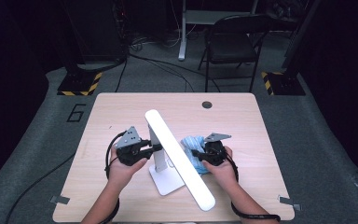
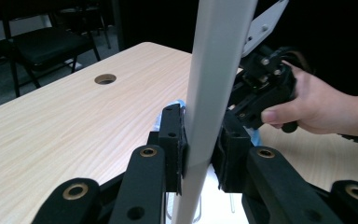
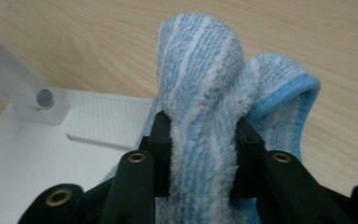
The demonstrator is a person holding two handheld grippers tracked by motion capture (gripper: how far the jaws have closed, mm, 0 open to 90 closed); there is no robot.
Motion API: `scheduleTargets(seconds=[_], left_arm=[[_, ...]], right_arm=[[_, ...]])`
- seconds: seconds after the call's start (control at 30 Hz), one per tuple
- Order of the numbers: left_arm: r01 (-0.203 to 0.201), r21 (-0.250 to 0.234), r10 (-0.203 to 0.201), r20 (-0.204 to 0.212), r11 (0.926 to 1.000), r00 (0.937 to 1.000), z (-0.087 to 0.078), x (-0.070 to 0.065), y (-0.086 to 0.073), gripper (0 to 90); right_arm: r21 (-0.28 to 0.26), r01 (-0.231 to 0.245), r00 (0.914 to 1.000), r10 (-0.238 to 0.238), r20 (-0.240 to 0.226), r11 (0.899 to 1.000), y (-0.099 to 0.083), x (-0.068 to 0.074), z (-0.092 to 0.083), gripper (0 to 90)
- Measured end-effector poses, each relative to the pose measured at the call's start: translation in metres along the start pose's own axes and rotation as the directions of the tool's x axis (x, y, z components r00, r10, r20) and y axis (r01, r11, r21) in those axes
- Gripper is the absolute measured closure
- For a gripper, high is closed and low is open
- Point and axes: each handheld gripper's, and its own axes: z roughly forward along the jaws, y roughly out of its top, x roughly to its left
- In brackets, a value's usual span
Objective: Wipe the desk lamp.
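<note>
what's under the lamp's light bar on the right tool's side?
Under the light bar: a blue-and-white striped cloth, pinched in the right tool, lying partly over the lamp's white base and the table. The bar covers part of the cloth and base in the high view.

Light wood table [image 1: 121,196], round hole [image 1: 207,104] near far edge — white lamp base [image 1: 168,181] stands on it.
</note>
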Motion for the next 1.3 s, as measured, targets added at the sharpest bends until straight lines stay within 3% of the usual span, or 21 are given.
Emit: scheduleTargets(seconds=[0.27, 0.53, 0.83, 1.07, 1.2, 1.3], left_arm=[[0.008, -0.001, -0.008, -0.020, 1.0000, 0.9998, 0.005, -0.004, 0.002, 75.2], [0.020, 0.002, -0.020, -0.031, 0.9998, 0.9993, 0.016, -0.006, 0.007, 75.2], [0.025, 0.014, -0.024, -0.038, 0.9996, 0.9990, 0.040, -0.008, 0.017, 75.1], [0.024, 0.008, -0.024, -0.057, 0.9997, 0.9981, 0.053, -0.007, 0.022, 75.1], [0.035, 0.012, -0.035, -0.048, 0.9993, 0.9982, 0.056, -0.007, 0.023, 74.4], [0.056, 0.005, -0.056, 0.001, 0.9984, 0.9984, 0.053, -0.005, 0.022, 72.4]], right_arm=[[-0.003, 0.058, 0.9983, -0.058, -0.005, 0.998, -0.015, 0.012, -0.020, 65.5], [-0.034, 0.049, 0.9988, -0.049, -0.001, 0.998, -0.024, 0.013, -0.040, 65.2], [-0.012, 0.067, 0.9970, -0.067, 0.039, 0.998, -0.038, 0.020, -0.047, 64.9], [-0.012, 0.066, 0.9972, -0.065, 0.035, 0.998, -0.046, 0.022, -0.055, 64.6], [-0.003, 0.054, 0.9980, -0.054, 0.032, 0.999, -0.051, 0.025, -0.055, 64.5], [0.029, 0.048, 0.9981, -0.049, 0.037, 0.998, -0.056, 0.026, -0.048, 64.2]])
